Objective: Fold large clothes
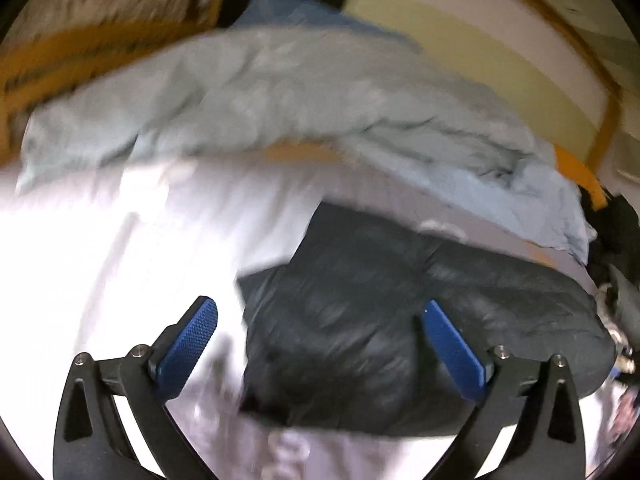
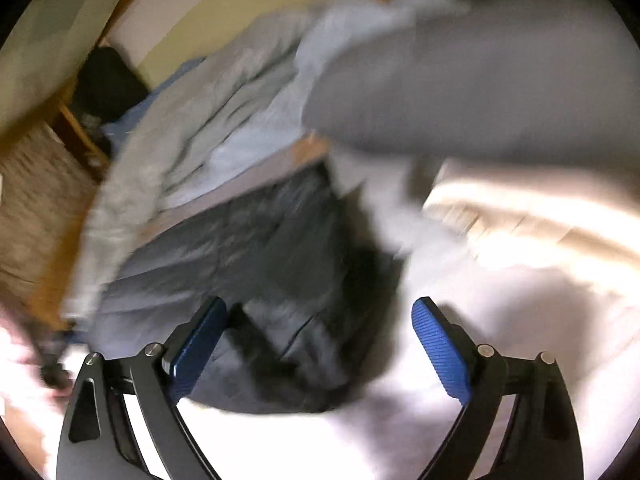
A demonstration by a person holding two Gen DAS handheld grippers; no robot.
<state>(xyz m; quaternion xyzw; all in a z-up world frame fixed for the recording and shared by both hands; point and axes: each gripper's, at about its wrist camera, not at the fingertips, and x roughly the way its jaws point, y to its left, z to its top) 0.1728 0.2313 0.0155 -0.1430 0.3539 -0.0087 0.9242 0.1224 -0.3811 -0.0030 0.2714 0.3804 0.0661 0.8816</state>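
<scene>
The dark folded garment [image 1: 400, 328] lies on the bed [image 1: 120, 248], just ahead of both tools. The left tool [image 1: 320, 344] is spread wide with nothing pinched; the right tool [image 2: 320, 344] likewise (both views are blurred). Neither hand is clearly nearer. Open sheet is seen alongside; a crumpled pale blue blanket [image 1: 280, 100] bounds the far side.

Dark charcoal garment [image 1: 400, 320] on a bright white sheet [image 1: 100, 260]. Pale blue-grey crumpled bedding [image 1: 260, 100] behind, beside an orange-brown wooden frame [image 1: 80, 48]. Blue textured pads [image 2: 440, 352] on black gripper fingers.
</scene>
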